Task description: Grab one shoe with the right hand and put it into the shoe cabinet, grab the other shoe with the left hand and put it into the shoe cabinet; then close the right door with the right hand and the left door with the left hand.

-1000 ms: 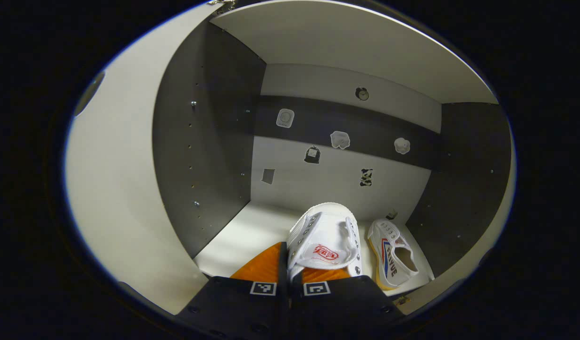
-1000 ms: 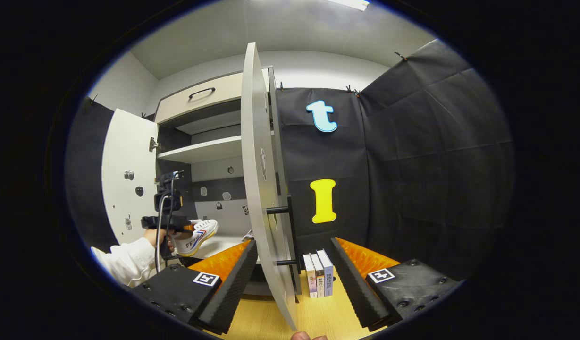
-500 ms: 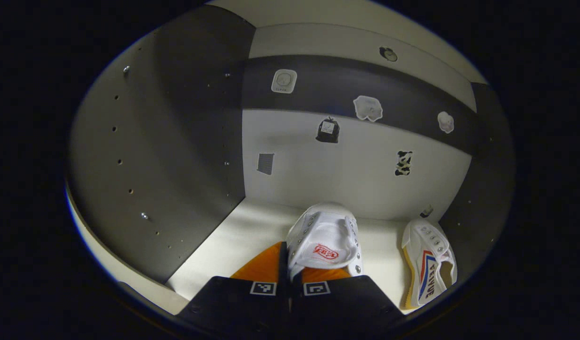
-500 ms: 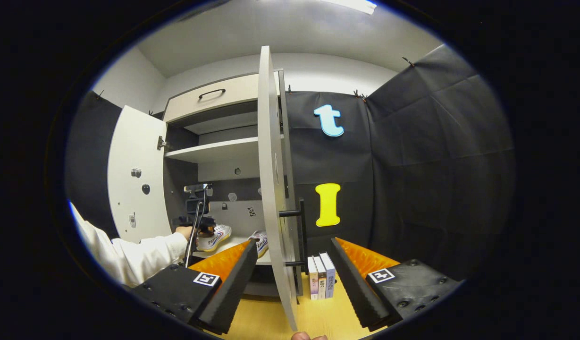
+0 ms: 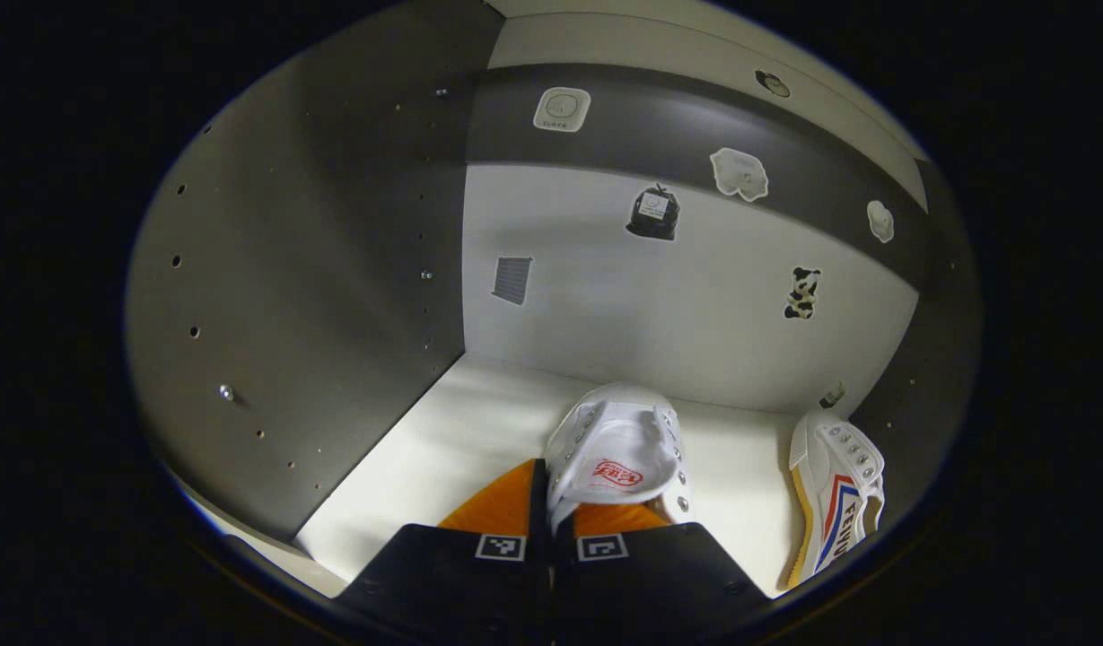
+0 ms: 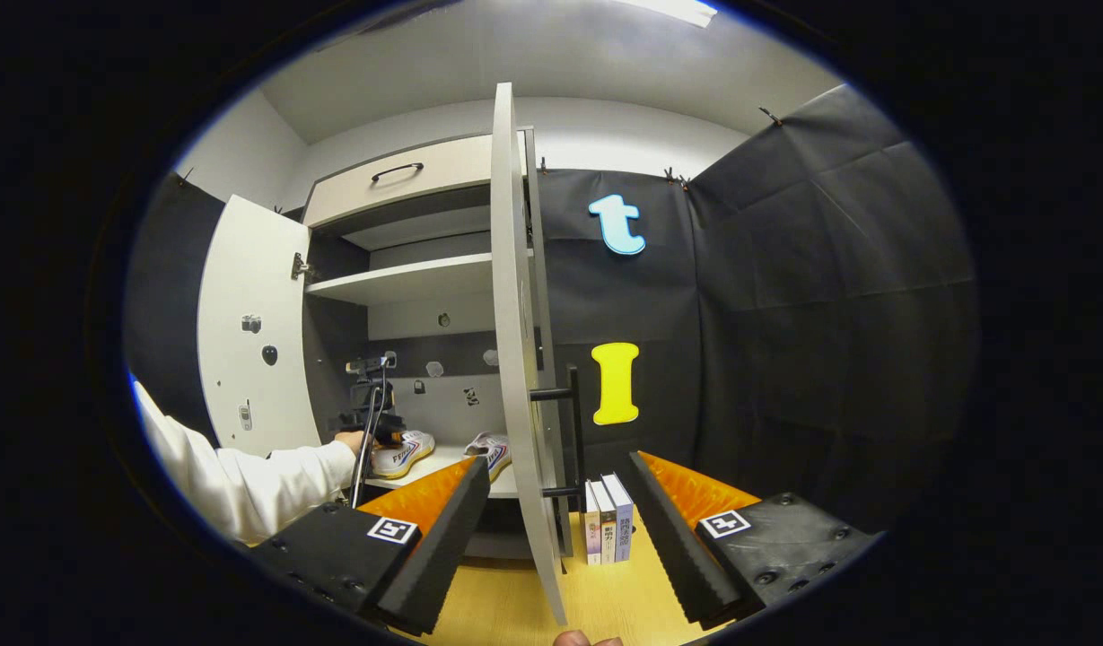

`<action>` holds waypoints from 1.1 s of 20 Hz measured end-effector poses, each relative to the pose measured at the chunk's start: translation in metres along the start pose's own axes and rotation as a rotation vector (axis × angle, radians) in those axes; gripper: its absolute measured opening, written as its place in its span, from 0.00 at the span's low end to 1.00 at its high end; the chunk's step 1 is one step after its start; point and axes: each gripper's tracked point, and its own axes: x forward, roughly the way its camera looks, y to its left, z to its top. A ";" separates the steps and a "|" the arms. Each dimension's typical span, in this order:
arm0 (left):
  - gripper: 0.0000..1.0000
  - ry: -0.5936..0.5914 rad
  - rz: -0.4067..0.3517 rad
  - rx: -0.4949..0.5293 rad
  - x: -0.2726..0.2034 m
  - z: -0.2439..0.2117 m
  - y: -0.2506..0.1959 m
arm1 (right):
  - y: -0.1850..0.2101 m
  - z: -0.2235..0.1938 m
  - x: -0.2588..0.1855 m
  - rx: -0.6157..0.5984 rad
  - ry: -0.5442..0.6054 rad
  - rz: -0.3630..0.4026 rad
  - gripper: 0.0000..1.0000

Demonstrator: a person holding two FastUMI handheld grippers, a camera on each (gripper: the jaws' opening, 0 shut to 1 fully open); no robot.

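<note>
Left tongs [image 5: 551,525] clenched on second shoe [image 5: 618,449], now carried deeper into the shoe cabinet [image 5: 300,269] than a second ago and low over its shelf floor [image 5: 461,431]. First shoe [image 5: 834,484] lies off to their right. Placement looks near; release not yet made. Right tongs [image 6: 555,529] gaping, empty, straddling the right door [image 6: 515,359] edge, ready for closing.
</note>
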 end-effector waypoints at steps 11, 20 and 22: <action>0.35 -0.011 -0.041 0.002 -0.020 0.002 -0.006 | 0.001 0.004 -0.013 0.011 -0.005 0.002 0.98; 0.60 -0.083 -0.085 0.067 -0.079 0.009 -0.015 | 0.003 0.015 -0.019 0.030 -0.028 0.014 0.98; 0.61 -0.139 -0.129 0.082 -0.108 0.013 -0.022 | 0.005 0.018 -0.022 0.029 -0.039 0.021 0.98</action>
